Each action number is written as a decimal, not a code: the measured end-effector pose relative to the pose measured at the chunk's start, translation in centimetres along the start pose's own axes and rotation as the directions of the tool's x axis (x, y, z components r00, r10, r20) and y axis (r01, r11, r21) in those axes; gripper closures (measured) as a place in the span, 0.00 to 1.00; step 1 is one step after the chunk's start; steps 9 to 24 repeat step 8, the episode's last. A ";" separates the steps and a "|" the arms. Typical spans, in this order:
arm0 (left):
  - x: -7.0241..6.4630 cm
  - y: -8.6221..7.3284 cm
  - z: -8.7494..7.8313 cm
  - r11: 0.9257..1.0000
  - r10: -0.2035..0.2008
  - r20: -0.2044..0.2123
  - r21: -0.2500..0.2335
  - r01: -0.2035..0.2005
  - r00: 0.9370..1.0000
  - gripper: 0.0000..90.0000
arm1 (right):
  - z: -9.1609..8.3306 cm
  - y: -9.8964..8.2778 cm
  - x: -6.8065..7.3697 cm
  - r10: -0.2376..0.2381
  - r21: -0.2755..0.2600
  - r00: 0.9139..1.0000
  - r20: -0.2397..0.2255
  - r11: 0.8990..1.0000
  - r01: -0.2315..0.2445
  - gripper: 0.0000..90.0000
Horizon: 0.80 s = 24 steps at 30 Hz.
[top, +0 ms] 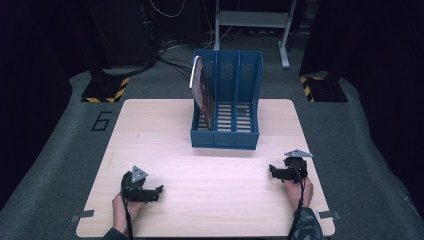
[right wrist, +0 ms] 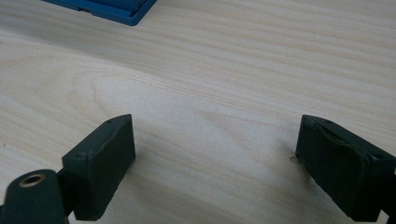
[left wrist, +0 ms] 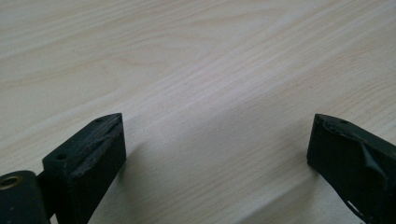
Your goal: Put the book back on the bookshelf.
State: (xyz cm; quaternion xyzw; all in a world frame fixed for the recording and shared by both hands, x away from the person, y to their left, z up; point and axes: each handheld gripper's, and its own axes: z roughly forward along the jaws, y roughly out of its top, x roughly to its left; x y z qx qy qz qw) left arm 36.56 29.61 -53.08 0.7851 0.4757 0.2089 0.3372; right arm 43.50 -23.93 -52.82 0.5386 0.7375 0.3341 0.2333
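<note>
Centrally, toward the far edge of the tabletop (top: 210,185), a blue plastic file rack (top: 226,100) w/ three slotted compartments is seen. One magazine (top: 201,90) is stood upright, slightly tilted, in the leftmost compartment; the other two are seen bare. The tabletop is of pale wood-grain laminate, rounded at the corners. The left tongs (top: 159,190) are held near the front left, jaws spread wide, nothing gripped. The right tongs (top: 273,170) are held at the front right, jaws likewise wide apart & empty, w/ the rack's corner (right wrist: 122,10) seen beyond.
</note>
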 end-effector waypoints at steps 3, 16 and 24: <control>0.1 0.0 0.1 1.000 -0.001 -0.007 -0.009 0.001 1.000 0.04 | 0.0 0.0 0.0 0.005 0.000 1.000 0.006 1.000 -0.005 0.12; 0.1 0.0 0.1 1.000 -0.002 -0.007 -0.009 0.002 1.000 0.04 | 0.1 0.0 0.0 0.007 -0.003 1.000 0.011 1.000 -0.007 0.12; 0.1 0.0 0.1 1.000 -0.002 -0.007 -0.009 0.002 1.000 0.04 | 0.1 0.0 0.0 0.007 -0.003 1.000 0.011 1.000 -0.007 0.12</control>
